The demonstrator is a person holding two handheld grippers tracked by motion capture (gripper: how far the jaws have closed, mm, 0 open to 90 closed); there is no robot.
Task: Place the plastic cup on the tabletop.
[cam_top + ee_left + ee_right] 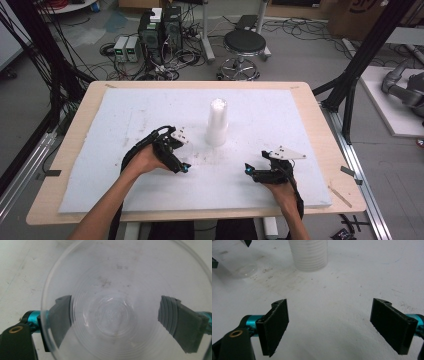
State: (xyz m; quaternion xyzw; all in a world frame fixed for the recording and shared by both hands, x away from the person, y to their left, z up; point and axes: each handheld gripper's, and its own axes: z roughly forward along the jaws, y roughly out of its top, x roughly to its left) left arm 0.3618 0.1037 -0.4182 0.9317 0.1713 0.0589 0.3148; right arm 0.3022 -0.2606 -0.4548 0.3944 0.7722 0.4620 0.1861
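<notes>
High view: both hand-held grippers (185, 168) (247, 171) low, pointing inward.

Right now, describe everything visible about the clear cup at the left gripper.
The clear cup looks like thin transparent plastic with faint ribbed rings and a round base. The left gripper view looks straight into its open mouth. The left gripper straddles it, fingers spread wide. In the right gripper view it lies beside the white cup stack.

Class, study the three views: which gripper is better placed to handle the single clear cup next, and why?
Left. The left gripper has its jaws spread on either side of the clear cup. The right gripper is open over bare white board, apart from the cup.
</notes>
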